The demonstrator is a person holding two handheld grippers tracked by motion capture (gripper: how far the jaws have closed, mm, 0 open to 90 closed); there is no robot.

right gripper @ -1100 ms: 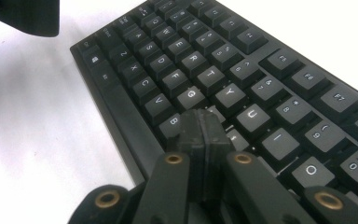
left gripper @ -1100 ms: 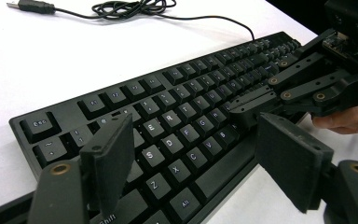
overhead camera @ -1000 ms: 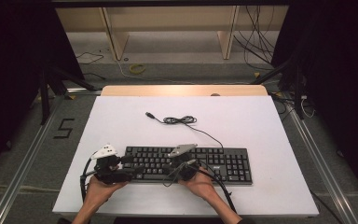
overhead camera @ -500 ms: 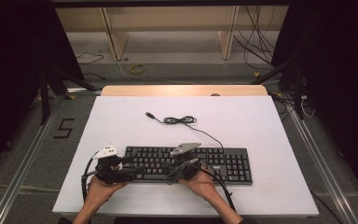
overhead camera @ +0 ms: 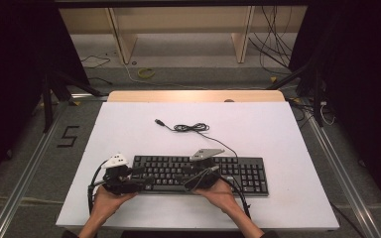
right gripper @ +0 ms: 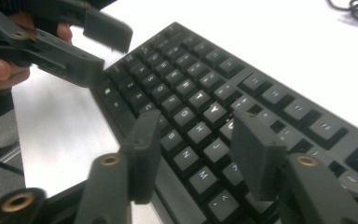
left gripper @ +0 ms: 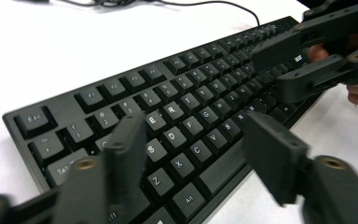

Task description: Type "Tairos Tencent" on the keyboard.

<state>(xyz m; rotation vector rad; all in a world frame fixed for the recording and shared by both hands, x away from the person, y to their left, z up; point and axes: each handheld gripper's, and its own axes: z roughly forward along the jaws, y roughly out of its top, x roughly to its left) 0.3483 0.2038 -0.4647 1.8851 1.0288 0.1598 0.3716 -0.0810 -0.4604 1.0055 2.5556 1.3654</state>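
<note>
On the white desk (overhead camera: 278, 129), near the edge where the person sits, lies a black keyboard (overhead camera: 238, 171). Its thin cable (overhead camera: 191, 127) runs up from the back edge and lies in a small bundle farther on the desk. The left gripper (overhead camera: 139, 179) is over the left end of the keyboard, held by the person's left hand (overhead camera: 106, 198). In the left gripper view its fingers (left gripper: 126, 147) are spread, with letter keys visible between them. The right gripper (overhead camera: 191, 171) hovers over the middle of the keyboard, in the right hand (overhead camera: 223, 193). Its fingers (right gripper: 254, 149) are also apart, nothing between them except the keys below. The two grippers point toward each other.
</note>
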